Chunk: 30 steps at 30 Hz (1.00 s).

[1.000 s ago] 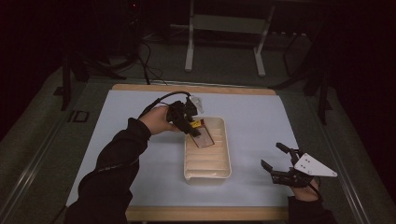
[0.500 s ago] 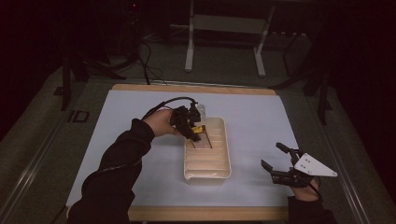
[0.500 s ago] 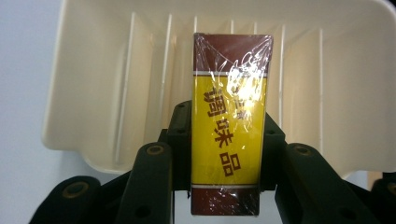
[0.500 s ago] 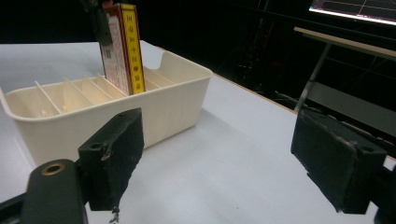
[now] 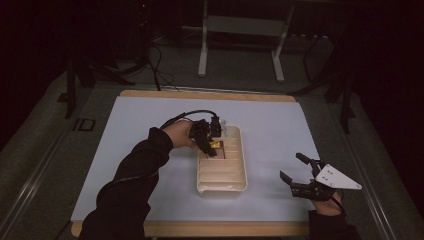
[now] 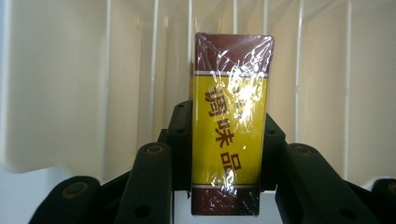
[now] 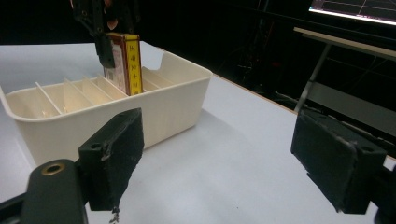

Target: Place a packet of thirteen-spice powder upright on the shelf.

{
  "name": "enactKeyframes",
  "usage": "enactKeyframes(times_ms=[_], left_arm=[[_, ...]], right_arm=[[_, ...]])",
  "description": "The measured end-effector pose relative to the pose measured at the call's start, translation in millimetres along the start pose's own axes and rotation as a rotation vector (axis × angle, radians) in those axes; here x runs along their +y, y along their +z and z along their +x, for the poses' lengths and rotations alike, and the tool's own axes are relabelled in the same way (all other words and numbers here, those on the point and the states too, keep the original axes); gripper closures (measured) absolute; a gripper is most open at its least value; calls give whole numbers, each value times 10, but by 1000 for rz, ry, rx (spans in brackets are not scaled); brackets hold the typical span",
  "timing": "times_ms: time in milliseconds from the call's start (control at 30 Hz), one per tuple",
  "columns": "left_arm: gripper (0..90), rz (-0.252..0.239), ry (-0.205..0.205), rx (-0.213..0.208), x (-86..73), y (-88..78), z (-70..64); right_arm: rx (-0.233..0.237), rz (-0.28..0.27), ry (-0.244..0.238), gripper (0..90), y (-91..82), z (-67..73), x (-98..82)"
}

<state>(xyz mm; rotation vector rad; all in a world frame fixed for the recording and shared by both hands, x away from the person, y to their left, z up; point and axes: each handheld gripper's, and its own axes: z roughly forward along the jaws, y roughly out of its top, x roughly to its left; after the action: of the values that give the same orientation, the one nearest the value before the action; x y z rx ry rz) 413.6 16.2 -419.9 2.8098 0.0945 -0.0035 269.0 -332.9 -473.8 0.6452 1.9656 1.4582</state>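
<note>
The left gripper (image 6: 224,140) jaws clench the yellow box (image 6: 229,126), upright at 12 o'clock over the tray (image 5: 235,172); the right gripper (image 7: 233,158) jaws gape.

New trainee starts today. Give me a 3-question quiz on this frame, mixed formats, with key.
1. True or false: the left tool is shut on the yellow and maroon box.
2. Where is the box's lower end? A) on the bare table B) inside the cream divider tray C) on the floor
3. Fill in: the right tool stands ____ with nothing between its jaws.

Key: 1 true; 2 B; 3 open
</note>
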Motion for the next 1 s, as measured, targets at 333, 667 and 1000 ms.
enactKeyframes(times_ms=[333, 667, 1000], left_arm=[[652, -12, -11, -30, 103, 56, 22], [504, 7, -58, -15, 148, 44, -1], [479, -76, -89, 45, 36, -248, -65]], right_arm=[[0, -2, 1, 172, -2, -1, 1], [0, -5, 0, 172, -8, -3, 1], [-2, -3, -1, 172, -8, 1, 7]])
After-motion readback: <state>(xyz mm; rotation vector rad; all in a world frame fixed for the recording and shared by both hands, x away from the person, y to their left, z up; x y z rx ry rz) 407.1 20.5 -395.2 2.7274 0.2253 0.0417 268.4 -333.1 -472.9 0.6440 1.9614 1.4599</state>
